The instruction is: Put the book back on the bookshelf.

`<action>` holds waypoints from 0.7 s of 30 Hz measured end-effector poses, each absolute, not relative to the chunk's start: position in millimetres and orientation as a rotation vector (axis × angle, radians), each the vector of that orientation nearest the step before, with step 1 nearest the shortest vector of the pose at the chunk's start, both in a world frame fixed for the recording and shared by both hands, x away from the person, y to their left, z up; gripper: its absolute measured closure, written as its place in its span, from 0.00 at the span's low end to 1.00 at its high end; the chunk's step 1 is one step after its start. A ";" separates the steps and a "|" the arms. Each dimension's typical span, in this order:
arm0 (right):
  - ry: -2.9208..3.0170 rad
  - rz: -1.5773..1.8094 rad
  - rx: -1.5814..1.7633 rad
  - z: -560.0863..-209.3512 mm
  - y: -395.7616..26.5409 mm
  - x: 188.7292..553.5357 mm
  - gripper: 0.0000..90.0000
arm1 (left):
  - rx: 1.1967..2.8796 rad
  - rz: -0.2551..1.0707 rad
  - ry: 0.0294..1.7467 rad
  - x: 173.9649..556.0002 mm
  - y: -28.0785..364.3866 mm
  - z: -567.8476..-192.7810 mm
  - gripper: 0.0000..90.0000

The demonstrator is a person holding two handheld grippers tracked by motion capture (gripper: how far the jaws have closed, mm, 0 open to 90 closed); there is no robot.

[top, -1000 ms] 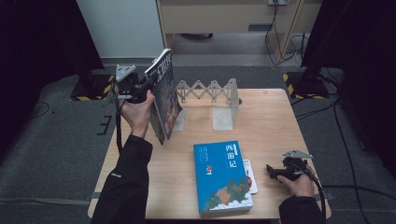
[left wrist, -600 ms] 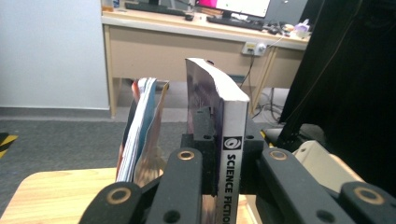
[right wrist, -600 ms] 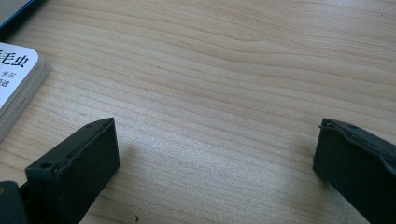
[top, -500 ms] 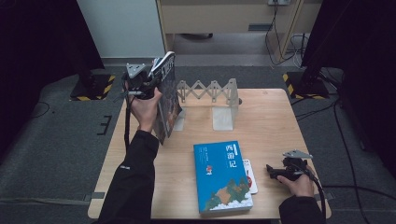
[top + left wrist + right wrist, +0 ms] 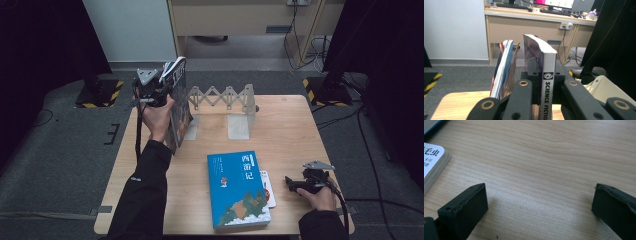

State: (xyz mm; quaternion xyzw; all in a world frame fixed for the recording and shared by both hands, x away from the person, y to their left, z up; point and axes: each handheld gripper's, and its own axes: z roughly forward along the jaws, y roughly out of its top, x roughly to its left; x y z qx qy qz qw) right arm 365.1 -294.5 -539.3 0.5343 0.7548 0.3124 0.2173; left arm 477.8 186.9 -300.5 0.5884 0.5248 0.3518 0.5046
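My left gripper (image 5: 152, 90) holds a paperback (image 5: 178, 107) upright above the table's back left, just left of the metal book rack (image 5: 222, 96). In the left gripper view its jaws (image 5: 548, 83) are shut on that book's white spine (image 5: 548, 62), which reads "SCIENCE FICTION". A thin colourful magazine (image 5: 504, 70) stands close beside it; whether it is also held I cannot tell. My right gripper (image 5: 293, 183) rests on the table at the front right, open, with bare wood between its jaws (image 5: 540, 202).
A blue book (image 5: 237, 187) lies flat at the front middle of the wooden table (image 5: 285, 130), partly over a small white book (image 5: 268, 188) whose corner (image 5: 432, 162) lies left of the right gripper. The rack's bookend (image 5: 240, 125) stands upright at the back.
My left hand has carried the upright paperback to the right, closer to the rack, and slightly lower. The right gripper and the blue book have stayed put.
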 end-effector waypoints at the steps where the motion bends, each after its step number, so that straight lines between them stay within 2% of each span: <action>1: 2.092 0.865 1.480 -539.2 -294.6 365.1 0.00 | 1.418 0.850 1.265 477.2 186.4 -299.2 0.91; 21: 2.088 0.865 1.481 -539.5 -293.9 365.3 0.00 | 1.404 0.828 1.273 487.9 167.7 -323.1 0.91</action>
